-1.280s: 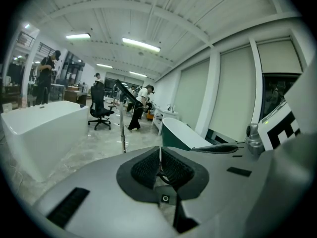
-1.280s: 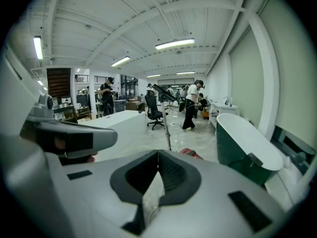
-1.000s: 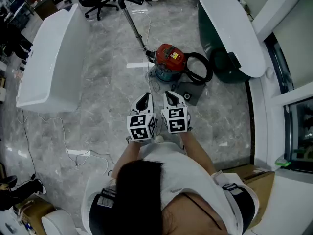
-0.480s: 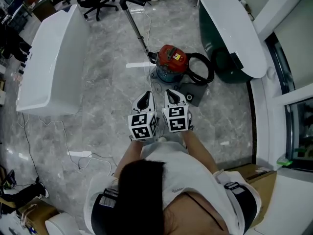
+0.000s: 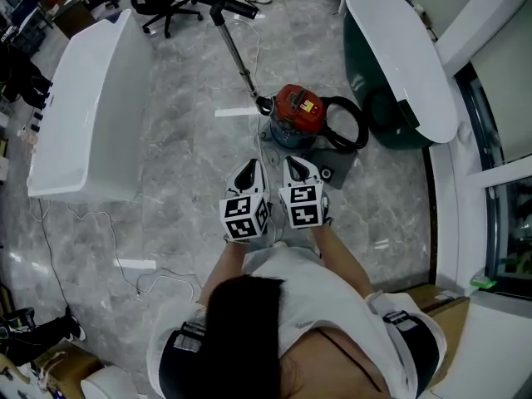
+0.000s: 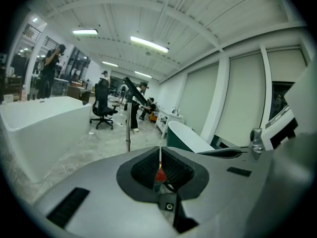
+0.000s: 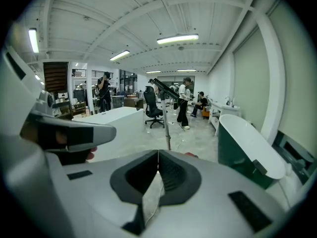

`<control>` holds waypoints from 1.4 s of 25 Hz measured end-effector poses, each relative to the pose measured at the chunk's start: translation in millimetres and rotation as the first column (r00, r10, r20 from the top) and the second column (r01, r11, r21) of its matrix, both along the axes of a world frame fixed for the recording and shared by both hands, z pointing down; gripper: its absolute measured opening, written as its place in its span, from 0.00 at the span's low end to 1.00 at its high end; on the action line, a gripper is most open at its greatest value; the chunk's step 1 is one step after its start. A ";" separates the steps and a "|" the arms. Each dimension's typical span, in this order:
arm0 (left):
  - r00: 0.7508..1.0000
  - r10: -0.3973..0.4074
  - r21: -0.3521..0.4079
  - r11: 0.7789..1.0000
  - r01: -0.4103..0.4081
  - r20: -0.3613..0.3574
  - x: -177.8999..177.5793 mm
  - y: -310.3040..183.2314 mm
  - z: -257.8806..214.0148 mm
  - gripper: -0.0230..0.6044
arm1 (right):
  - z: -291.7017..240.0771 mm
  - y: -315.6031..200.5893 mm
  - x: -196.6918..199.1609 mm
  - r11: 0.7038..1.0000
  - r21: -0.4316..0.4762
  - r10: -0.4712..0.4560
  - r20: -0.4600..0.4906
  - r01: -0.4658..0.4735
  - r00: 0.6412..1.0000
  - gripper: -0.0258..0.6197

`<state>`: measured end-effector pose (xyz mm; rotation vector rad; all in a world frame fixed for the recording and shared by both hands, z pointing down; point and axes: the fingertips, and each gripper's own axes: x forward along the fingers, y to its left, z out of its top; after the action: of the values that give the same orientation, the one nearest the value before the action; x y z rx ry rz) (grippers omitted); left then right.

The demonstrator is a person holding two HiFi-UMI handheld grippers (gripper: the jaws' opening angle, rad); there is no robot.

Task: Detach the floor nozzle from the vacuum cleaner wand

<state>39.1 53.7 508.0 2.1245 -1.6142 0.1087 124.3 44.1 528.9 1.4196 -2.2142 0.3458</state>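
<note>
Nothing of the detaching has been done yet. The left tool (image 5: 248,171) and the right tool (image 5: 293,168) are held side by side in front of the person, both clenched with their jaws pressed together and nothing between them. Neither touches any part of the vacuum cleaner.

Just beyond the tools at 12 o'clock, the red vacuum canister (image 5: 295,106) stands on the marble floor (image 5: 183,148), with its black hose (image 5: 349,127) looped at the canister's 3 o'clock side. The metal wand (image 5: 238,61) rises from beside the canister and runs off toward 11 o'clock. At its far end sits a long black crosspiece, which I take to be the floor nozzle (image 5: 233,7). It is still joined to the wand and well apart from both tools. Both gripper views show the same thing: the wand straight ahead, past the closed jaws, with the black piece slanted across its top.

A white bathtub (image 5: 91,98) lies at 10 o'clock and a green-sided bathtub (image 5: 399,56) at 1 o'clock, so the way to the wand is open between them.

By my reading the whole job remains. The tools must get near the wand's far end and open. One must steady the wand and the other take the nozzle at its neck. Then the joint has to be worked apart.
</note>
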 end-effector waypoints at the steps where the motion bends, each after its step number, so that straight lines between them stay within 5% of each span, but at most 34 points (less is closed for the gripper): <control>1: 1.000 0.000 -0.004 1.000 0.000 -0.002 -1.7 -4.8 1.7 0.06 | 0.2 -4.8 -1.3 1.000 0.001 0.000 -0.001 0.000 1.000 0.06; 23: 1.000 0.014 -0.009 1.000 -0.014 -0.011 -42.3 -81.8 8.3 0.06 | 4.3 -78.9 -53.1 0.999 0.001 -0.053 0.000 0.053 0.999 0.06; 35: 0.999 0.052 0.027 0.998 -0.051 -0.009 -65.7 -128.6 -1.1 0.06 | 0.8 -123.3 -71.8 1.000 0.016 0.007 -0.028 -0.006 1.000 0.06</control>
<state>-26.5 -74.9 506.9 2.1839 -1.5641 0.0936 52.5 -79.2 529.7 1.4317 -2.1956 0.3090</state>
